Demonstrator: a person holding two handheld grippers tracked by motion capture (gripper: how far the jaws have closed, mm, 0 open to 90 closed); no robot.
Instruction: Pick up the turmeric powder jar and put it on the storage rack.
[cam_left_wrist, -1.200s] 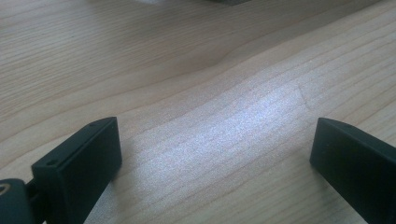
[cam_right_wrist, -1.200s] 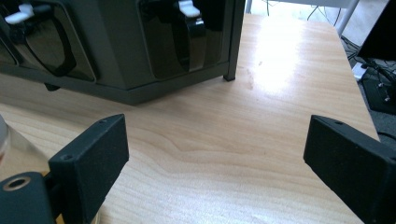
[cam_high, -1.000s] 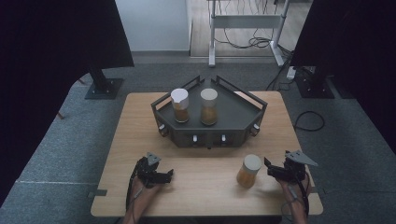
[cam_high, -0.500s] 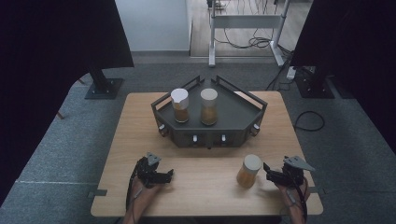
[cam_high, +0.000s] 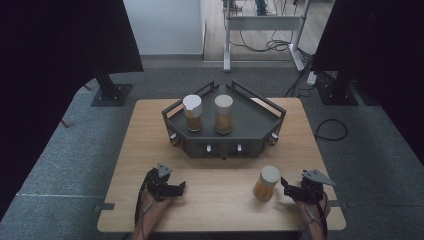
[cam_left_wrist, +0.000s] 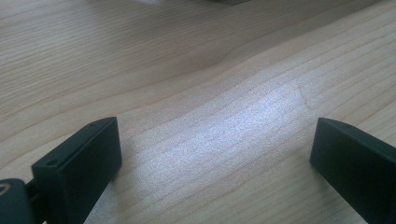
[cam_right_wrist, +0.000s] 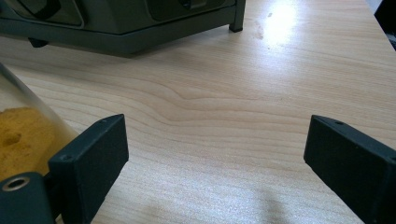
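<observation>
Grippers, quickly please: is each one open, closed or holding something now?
Left gripper: open, holding nothing.
Right gripper: open, holding nothing; the jar stands just beside it.

The left gripper (cam_left_wrist: 212, 168) hovers low over the pale wooden counter (cam_left_wrist: 196, 84), its 2 black fingers (cam_left_wrist: 79, 172) set wide apart with bare wood grain between them. A dark edge shows at the top.
</observation>
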